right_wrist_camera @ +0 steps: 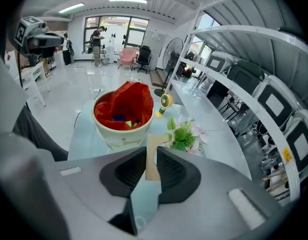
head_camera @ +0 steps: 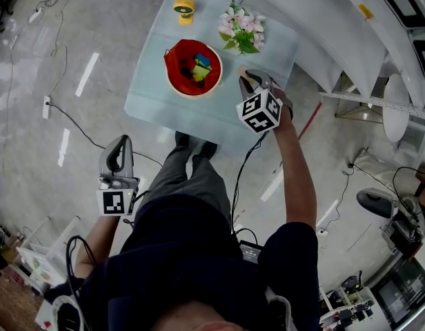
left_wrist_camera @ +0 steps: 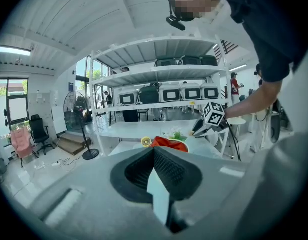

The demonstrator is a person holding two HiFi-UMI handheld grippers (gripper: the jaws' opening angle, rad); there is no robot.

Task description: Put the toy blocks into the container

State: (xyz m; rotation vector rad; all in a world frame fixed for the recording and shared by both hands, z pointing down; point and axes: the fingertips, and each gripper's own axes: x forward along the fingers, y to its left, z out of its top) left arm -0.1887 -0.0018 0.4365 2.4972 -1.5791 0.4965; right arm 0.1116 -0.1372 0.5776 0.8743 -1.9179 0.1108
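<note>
Right gripper view: the right gripper (right_wrist_camera: 152, 153) has its two dark ribbed jaws closed on a flat, pale wooden block (right_wrist_camera: 153, 140). The block's long axis runs straight along the jaws. Its far end pokes out past the fingertips and points forward and down at the table (right_wrist_camera: 86, 134). Its near end is sunk between the pads, which press on its broad faces from either side.

Ahead of this gripper and a little to its left stands the container (right_wrist_camera: 119, 135), a cream tub with a red liner (right_wrist_camera: 126, 98). Several coloured toy blocks (right_wrist_camera: 125, 119) lie in the bottom. The held block's tip points just to the right of the tub's wall, not into its mouth, and it hangs clear of the rim. Ahead and to the right, close beside the block's tip, is a bunch of flowers (right_wrist_camera: 185, 136). A small yellow fan (right_wrist_camera: 165, 104) stands further ahead, beyond the container.

From the head view, the right gripper tilts steeply down over the table's near right part, beside the container and not above it.

The left gripper (left_wrist_camera: 154, 150) has its jaws together with nothing between them. It is held low at the person's side, well back from the table, with the container far ahead of it.
</note>
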